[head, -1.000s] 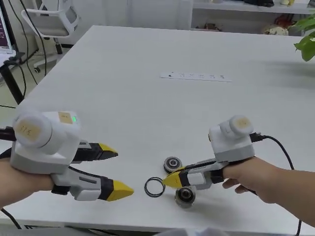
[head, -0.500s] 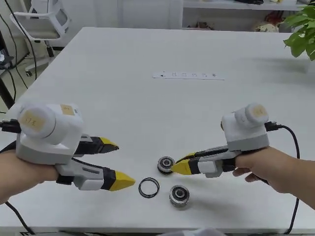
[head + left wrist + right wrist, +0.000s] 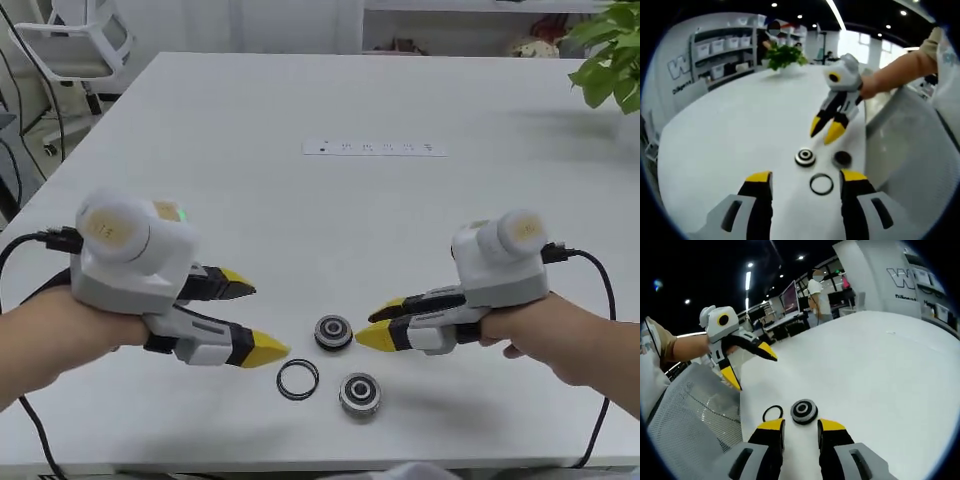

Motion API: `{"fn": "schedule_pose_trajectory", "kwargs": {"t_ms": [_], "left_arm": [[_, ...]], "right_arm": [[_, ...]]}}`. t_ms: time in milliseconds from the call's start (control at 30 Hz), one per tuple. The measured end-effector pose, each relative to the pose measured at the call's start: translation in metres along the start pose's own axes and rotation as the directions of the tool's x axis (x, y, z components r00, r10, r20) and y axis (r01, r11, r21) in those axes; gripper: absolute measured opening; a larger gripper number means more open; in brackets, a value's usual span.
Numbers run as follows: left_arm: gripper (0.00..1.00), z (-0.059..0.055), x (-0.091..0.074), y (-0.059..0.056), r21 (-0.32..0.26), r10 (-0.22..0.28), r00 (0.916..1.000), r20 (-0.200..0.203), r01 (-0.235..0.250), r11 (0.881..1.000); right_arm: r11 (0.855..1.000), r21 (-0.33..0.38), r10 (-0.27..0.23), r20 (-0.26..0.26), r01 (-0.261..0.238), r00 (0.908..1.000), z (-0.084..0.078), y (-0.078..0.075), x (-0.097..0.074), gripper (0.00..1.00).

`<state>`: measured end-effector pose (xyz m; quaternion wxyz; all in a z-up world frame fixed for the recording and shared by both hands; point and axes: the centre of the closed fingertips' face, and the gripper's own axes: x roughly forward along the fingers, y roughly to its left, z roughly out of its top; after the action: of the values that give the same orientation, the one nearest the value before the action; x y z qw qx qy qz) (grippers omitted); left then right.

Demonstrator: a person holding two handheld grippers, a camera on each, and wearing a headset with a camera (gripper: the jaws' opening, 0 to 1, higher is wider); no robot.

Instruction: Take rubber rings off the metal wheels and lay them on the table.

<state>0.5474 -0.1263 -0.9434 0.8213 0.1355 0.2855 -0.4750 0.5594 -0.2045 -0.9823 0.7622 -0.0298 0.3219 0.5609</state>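
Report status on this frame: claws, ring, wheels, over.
Left claw open, empty. Right claw open, tips at far wheel. One rubber ring loose on table, near wheel beside it. Nothing in the way.

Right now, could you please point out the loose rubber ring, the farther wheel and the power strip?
loose rubber ring point(image 3: 279, 380), head view, left arc of its band.
farther wheel point(image 3: 333, 332), head view, its hub.
power strip point(image 3: 375, 148), head view, middle of its top face.
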Motion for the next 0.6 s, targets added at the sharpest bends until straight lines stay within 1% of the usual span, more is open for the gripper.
{"fn": "schedule_pose_trajectory", "kwargs": {"t_ms": [300, 433, 600], "left_arm": [[0.52, -0.005, 0.017, 0.002, 0.003, -0.019, 0.9996, -0.021, 0.02, 1.0], [0.51, -0.004, 0.024, 0.002, 0.009, -0.028, 0.9993, -0.025, 0.028, 1.0], [0.49, -0.004, 0.033, 0.002, 0.016, -0.041, 0.9987, -0.031, 0.042, 0.999]], "right_arm": [[0.998, -0.066, -0.004, -0.031, 0.002, 0.9995, -0.007, -0.01, 0.009, 0.24], [0.996, -0.089, -0.006, -0.044, 0.002, 0.999, -0.01, -0.014, 0.012, 0.23], [0.995, -0.102, -0.003, -0.041, -0.001, 0.9992, -0.01, -0.017, 0.016, 0.23]]}}
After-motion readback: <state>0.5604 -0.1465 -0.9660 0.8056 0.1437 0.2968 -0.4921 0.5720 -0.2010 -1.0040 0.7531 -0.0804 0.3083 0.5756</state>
